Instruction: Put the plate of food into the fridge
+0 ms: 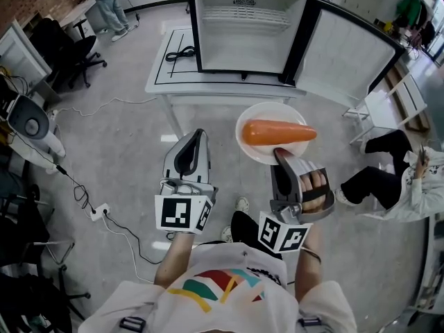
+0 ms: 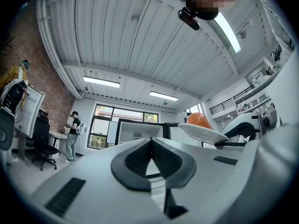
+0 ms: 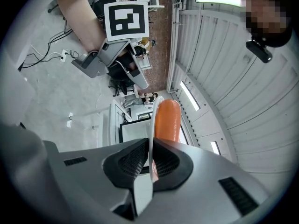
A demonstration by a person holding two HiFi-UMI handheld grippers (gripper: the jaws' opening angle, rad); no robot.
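Observation:
A white plate [image 1: 253,148] carrying an orange carrot [image 1: 276,132] hangs in the air in front of the open fridge [image 1: 243,26]. My right gripper [image 1: 280,155] is shut on the plate's near rim; in the right gripper view the rim [image 3: 151,139] is pinched between the pads, with the carrot [image 3: 167,120] lying beyond them. To the left of the plate my left gripper [image 1: 195,139] is shut with nothing in it. In the left gripper view its jaws [image 2: 151,143] meet, and the plate [image 2: 203,133] with the carrot [image 2: 199,120] shows to the right.
The fridge stands on a white table [image 1: 166,75], its door [image 1: 347,57] swung open to the right. A cable [image 1: 179,53] lies on the table at the left. A seated person [image 1: 402,179] is at the right, office chairs [image 1: 66,47] at the left.

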